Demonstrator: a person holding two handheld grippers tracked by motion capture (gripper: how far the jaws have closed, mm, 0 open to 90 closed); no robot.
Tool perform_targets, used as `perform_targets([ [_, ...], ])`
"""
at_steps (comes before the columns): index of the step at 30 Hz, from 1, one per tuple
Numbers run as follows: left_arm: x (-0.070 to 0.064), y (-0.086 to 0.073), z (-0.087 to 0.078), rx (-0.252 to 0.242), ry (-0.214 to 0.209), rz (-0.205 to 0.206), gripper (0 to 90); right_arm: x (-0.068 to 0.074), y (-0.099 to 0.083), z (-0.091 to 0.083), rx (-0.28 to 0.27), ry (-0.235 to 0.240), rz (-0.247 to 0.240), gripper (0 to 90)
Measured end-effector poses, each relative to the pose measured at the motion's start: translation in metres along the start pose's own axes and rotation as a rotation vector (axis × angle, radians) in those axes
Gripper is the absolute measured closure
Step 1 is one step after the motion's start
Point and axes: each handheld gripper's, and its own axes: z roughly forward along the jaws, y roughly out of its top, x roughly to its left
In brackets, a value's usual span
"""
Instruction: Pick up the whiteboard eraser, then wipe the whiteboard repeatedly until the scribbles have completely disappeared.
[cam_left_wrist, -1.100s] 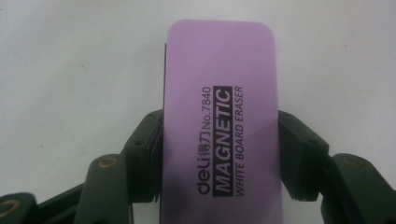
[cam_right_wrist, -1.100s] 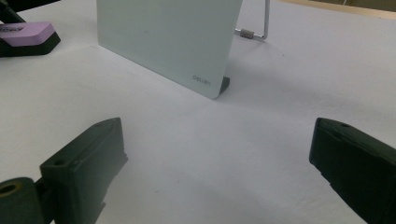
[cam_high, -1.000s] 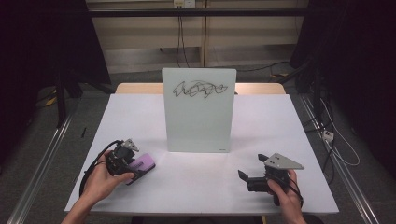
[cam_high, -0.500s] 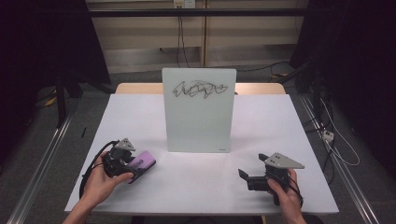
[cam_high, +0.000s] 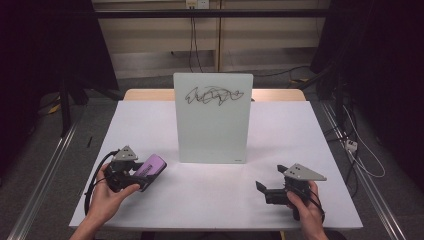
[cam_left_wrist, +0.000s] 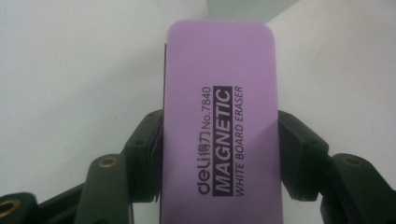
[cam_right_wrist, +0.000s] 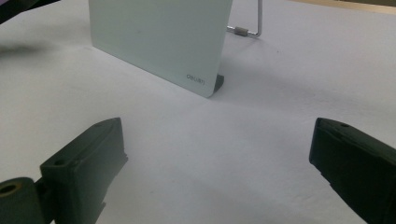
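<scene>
seen from the high view: white table (cam_high: 210, 200) with an upright whiteboard (cam_high: 212, 130) at its middle, black scribble (cam_high: 214, 95) across the top of its face. seen from the left gripper view instead: print on the purple eraser (cam_left_wrist: 219, 116), "magnetic white board eraser", too small to read from above. seen from the right gripper view: a wire stand (cam_right_wrist: 252, 28) behind the whiteboard (cam_right_wrist: 159, 42) and a small foot at its lower corner, both hidden from the high view.

against the frames before: left gripper (cam_high: 134, 172) a touch nearer the front edge and turned a little, eraser (cam_high: 151, 166) carried along with it; right gripper (cam_high: 265, 191) much where it was; whiteboard and scribble unchanged.

eraser clamped between the two black jaws of the left gripper (cam_left_wrist: 219, 154), pressed on both long sides, far end sticking out well past the tips, toward the whiteboard's lower left corner. held low over the front left of the table, near the board but apart from it. right gripper (cam_right_wrist: 217, 154) spread wide with bare table between the jaws, resting at the front right, well apart from the eraser, facing the board's lower right corner.
</scene>
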Motion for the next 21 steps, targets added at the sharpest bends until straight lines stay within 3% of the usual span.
perform_targets([
  [2, -0.001, -0.001, -0.002, -0.026, 0.007, -0.002, 41.1, 0.001, 0.0, -0.001, 0.001, 0.001, -0.004, 3.3],
  [3, -0.003, -0.001, -0.004, -0.063, 0.001, 0.005, 41.1, 0.001, 0.0, -0.001, 0.0, 0.003, -0.006, 3.3],
  [6, -0.006, -0.001, -0.008, -0.087, 0.007, 0.027, 41.1, 0.001, 0.0, -0.002, -0.001, 0.009, -0.011, 3.3],
  [12, -0.012, -0.003, -0.009, -0.147, 0.016, 0.012, 41.2, 0.004, 0.0, -0.002, -0.004, 0.028, -0.026, 3.3],
  [21, -0.015, -0.003, -0.011, -0.221, -0.005, -0.013, 41.1, 0.003, 0.002, 0.003, -0.015, -0.007, -0.003, 3.5],
])
